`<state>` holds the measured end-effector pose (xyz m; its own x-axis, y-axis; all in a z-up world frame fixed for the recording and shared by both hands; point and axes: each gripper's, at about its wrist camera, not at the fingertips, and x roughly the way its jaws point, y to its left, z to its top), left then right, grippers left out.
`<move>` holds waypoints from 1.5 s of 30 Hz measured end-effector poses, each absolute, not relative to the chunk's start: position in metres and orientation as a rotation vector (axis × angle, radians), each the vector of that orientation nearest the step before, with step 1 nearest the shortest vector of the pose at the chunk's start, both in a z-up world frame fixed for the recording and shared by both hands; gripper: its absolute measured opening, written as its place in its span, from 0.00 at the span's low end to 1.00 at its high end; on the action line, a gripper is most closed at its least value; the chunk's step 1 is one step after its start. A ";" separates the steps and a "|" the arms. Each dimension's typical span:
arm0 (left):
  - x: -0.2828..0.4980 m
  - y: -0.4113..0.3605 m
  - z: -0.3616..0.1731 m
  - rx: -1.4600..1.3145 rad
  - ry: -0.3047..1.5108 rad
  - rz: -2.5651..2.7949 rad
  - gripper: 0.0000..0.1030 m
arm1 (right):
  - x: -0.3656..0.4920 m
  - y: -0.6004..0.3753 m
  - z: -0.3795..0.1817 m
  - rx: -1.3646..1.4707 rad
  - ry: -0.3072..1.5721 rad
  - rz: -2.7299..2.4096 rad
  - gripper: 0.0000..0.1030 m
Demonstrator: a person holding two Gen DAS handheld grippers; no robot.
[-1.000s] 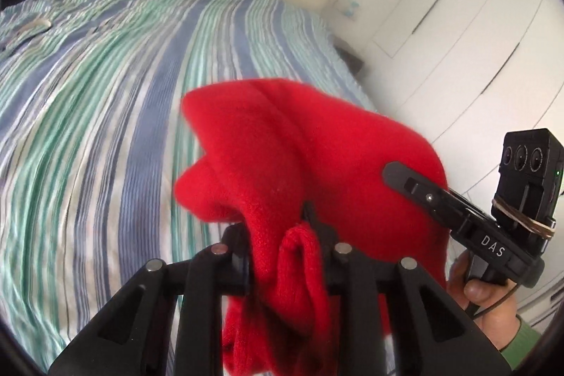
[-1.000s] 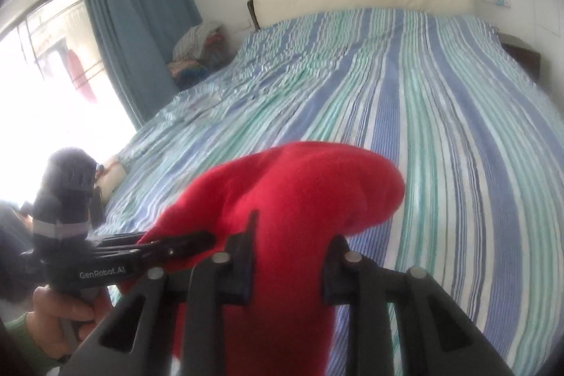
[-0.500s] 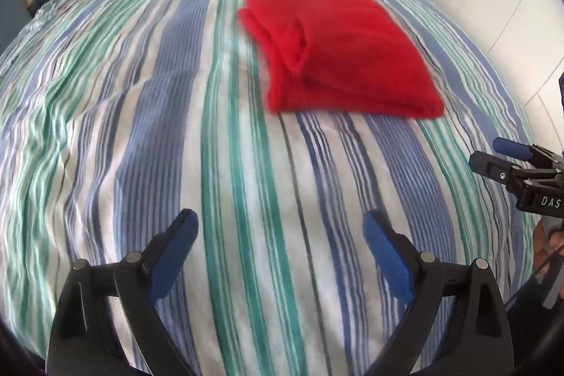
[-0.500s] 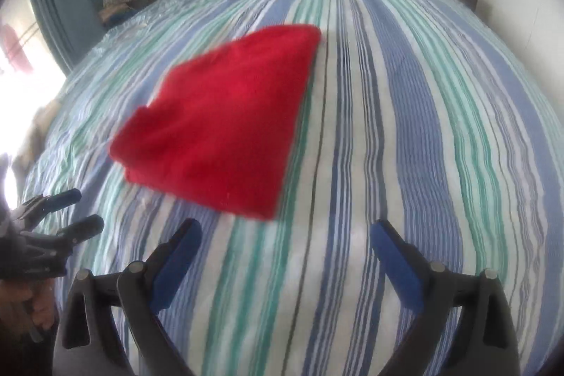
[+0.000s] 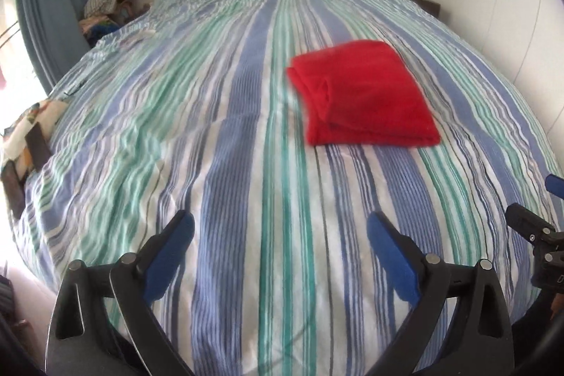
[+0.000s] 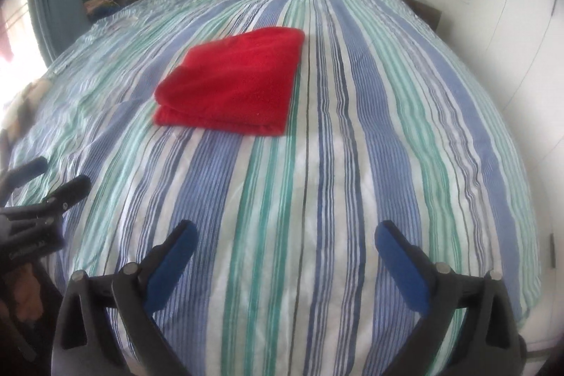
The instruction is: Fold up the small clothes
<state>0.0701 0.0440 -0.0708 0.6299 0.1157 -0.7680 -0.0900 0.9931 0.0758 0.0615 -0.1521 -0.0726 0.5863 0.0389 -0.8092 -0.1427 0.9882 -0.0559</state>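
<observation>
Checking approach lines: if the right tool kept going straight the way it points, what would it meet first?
Probably the bare blue-and-green striped bedcover, ahead of the right tool; the folded red fleece garment lies farther off, leftward.

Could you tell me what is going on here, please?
A person is folding small clothes on a bed, with a handheld gripper in each hand. A red garment lies folded into a neat rectangle on the striped duvet. The left gripper and the right gripper are both away from it, over bare duvet. Their jaws are opening and nothing sits between them. So this fold looks finished.
</observation>
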 end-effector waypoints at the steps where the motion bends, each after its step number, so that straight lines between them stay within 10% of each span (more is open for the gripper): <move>1: 0.070 0.046 -0.069 0.037 0.879 0.142 0.96 | 0.060 -0.151 -0.067 -0.128 0.925 0.103 0.97; 45: 0.051 0.030 0.025 0.032 0.840 0.178 1.00 | 0.031 -0.154 0.053 -0.071 0.800 0.147 1.00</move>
<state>0.0510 0.0303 0.0246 0.6538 0.1695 -0.7374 -0.1441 0.9846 0.0985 0.0314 -0.1537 0.0530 0.6868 0.1042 -0.7193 -0.1579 0.9874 -0.0078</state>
